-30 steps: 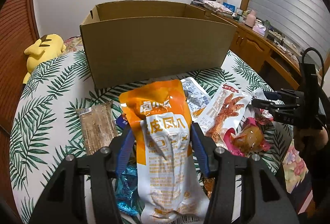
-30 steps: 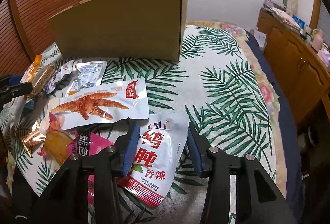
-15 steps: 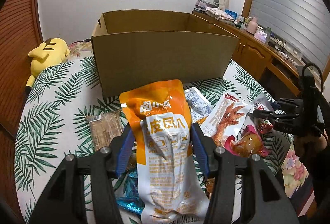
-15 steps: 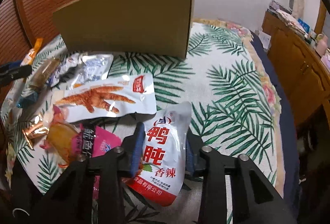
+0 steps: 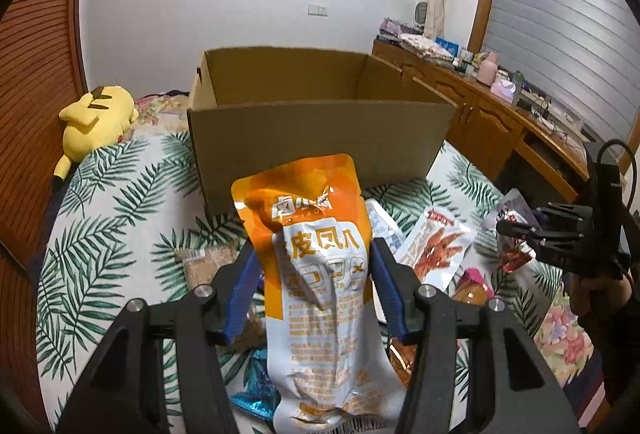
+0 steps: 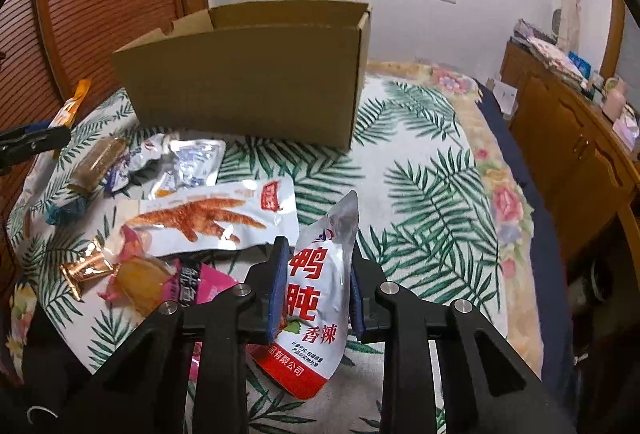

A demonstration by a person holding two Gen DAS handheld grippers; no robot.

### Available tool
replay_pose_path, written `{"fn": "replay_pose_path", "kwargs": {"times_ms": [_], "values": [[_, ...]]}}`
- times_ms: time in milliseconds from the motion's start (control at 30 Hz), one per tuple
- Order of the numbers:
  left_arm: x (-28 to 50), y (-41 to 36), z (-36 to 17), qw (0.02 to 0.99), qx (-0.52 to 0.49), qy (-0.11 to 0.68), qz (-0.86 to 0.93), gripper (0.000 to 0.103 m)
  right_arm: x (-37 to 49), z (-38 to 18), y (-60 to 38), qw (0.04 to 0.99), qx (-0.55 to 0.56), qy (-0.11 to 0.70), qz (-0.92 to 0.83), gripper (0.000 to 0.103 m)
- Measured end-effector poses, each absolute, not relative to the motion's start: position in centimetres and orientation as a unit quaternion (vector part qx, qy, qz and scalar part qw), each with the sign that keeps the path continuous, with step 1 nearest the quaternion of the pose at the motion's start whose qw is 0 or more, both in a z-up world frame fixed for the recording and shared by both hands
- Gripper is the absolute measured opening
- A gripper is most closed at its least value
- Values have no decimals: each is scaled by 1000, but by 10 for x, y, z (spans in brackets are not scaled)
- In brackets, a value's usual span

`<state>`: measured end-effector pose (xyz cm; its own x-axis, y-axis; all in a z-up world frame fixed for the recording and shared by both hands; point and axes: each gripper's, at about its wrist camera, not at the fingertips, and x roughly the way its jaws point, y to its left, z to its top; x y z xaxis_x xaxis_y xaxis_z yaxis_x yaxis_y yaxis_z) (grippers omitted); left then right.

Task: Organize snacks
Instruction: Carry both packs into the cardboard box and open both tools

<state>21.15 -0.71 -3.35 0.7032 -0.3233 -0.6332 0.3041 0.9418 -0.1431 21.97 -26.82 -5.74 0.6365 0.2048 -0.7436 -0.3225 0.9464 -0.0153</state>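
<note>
Your left gripper (image 5: pixel 316 266): clamped on the orange-and-white pouch (image 5: pixel 320 282), held up before the open cardboard box (image 5: pixel 320 138). Your right gripper (image 6: pixel 318 274): pinching the white-and-red pouch (image 6: pixel 316 294), apparently lifted off the leaf-print cloth (image 6: pixel 420 194). Chicken-feet packet (image 6: pixel 208 218) lies beside it, among other snacks.

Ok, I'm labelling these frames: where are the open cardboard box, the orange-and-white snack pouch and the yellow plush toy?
open cardboard box (image 5: pixel 320 142): left wrist view, front wall.
orange-and-white snack pouch (image 5: pixel 320 274): left wrist view, printed middle.
yellow plush toy (image 5: pixel 98 118): left wrist view, body.
</note>
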Motion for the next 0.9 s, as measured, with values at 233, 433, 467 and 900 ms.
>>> {"fn": "replay_pose_path", "kwargs": {"times_ms": [233, 433, 467, 900], "values": [[213, -7, -20, 928, -27, 327, -176, 53, 218, -39, -266, 909, -69, 378, 158, 24], [228, -7, 4, 935, -28, 306, -178, 54, 226, -8, -259, 917, -75, 351, 171, 24], [233, -7, 9, 937, -28, 301, -177, 54, 228, -4, -257, 918, -77, 347, 173, 24], [319, 2, 84, 956, -18, 240, -167, 54, 314, 64, -204, 931, -94, 278, 215, 24]]}}
